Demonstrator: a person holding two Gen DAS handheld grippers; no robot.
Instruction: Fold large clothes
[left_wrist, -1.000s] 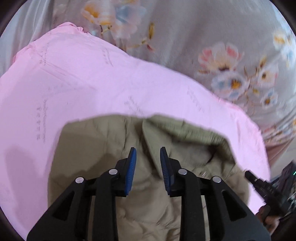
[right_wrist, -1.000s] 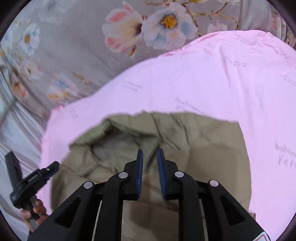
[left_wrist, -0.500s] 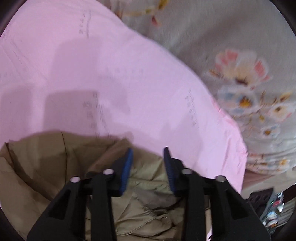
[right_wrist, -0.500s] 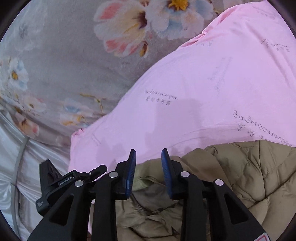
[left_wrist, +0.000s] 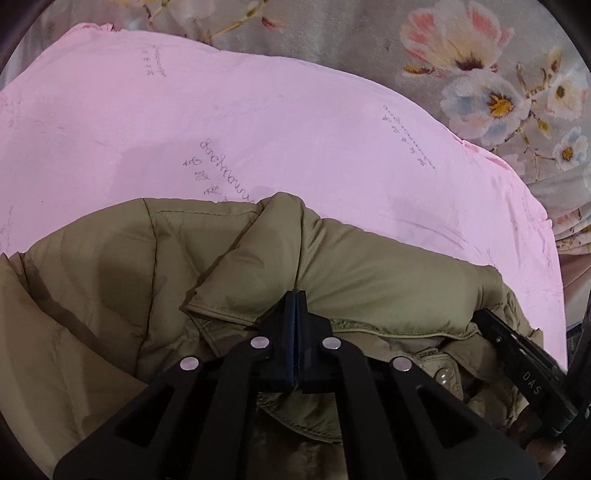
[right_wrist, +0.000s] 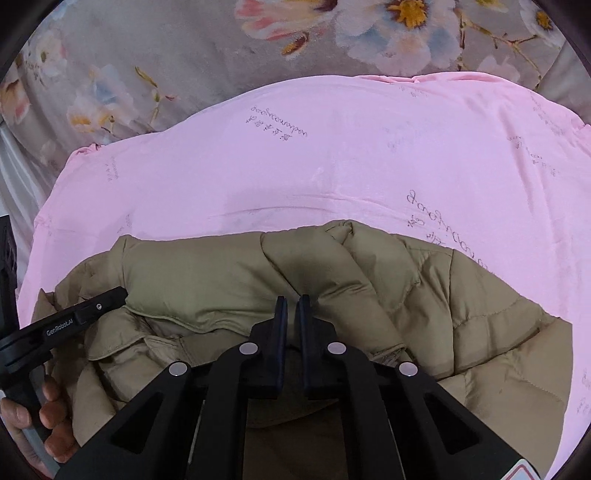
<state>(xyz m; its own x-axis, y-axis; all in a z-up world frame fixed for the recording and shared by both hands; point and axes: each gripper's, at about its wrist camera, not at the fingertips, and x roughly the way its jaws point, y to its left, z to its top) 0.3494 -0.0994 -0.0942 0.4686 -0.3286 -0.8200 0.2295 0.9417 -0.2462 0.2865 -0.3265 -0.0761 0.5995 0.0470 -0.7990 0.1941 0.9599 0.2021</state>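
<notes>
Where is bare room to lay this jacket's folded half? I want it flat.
Free: the pink sheet between the jacket and the floral cover. Crowded: the near edge, where both grippers pinch bunched fabric.

Both views evenly lit, moderately bright, soft indoor light, no glare. Pink sheet (left_wrist: 295, 140) bright, slightly washed, with faint soft shadows near its middle. Deeper shadows in folds of olive jacket (right_wrist: 424, 295) and beneath black tool bodies at bottom of frame. Strong fisheye bend: sheet edge curves, dark circular vignette cuts corners. Flowered cover (right_wrist: 147, 55) soft toward rim. Centre fairly sharp, stitching and printed script readable; no motion blur.
</notes>
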